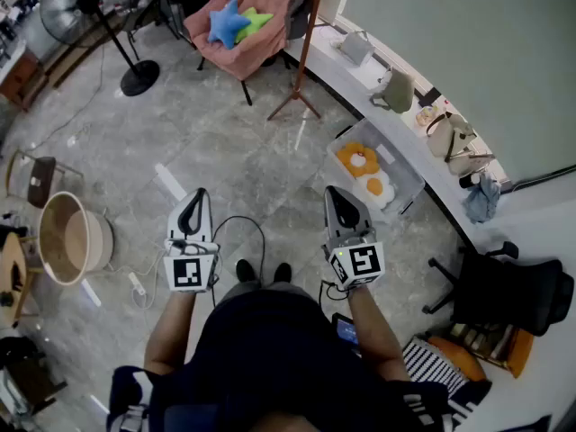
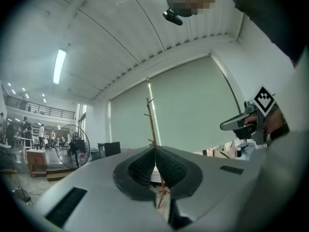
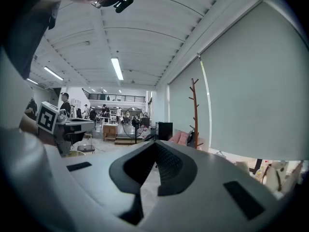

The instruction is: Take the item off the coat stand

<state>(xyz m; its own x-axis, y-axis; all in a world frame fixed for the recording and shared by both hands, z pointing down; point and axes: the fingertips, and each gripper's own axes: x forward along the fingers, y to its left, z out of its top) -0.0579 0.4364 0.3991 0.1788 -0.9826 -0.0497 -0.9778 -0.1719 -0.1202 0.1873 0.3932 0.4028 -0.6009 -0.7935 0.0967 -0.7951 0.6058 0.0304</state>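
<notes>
The wooden coat stand (image 1: 306, 43) rises at the far side of the floor, beside a pink chair; its three-legged foot rests on the grey tiles. In the left gripper view the coat stand (image 2: 151, 124) looks bare on its upper pegs. In the right gripper view a dark thing (image 3: 191, 137) sits low beside the coat stand (image 3: 195, 112); I cannot tell whether it hangs from it. My left gripper (image 1: 199, 193) and right gripper (image 1: 333, 191) are held side by side in front of my body, well short of the stand. Both are shut and empty, left gripper (image 2: 155, 149), right gripper (image 3: 155, 145).
A pink chair (image 1: 270, 48) holds a blue star cushion (image 1: 225, 23). A floor fan (image 1: 135, 75) stands at the far left. A clear bin (image 1: 409, 183) with egg-shaped toys lies right of centre. Bags (image 1: 396, 88) line the white ledge. A wooden tub (image 1: 67, 237) is at left, an office chair (image 1: 504, 291) at right.
</notes>
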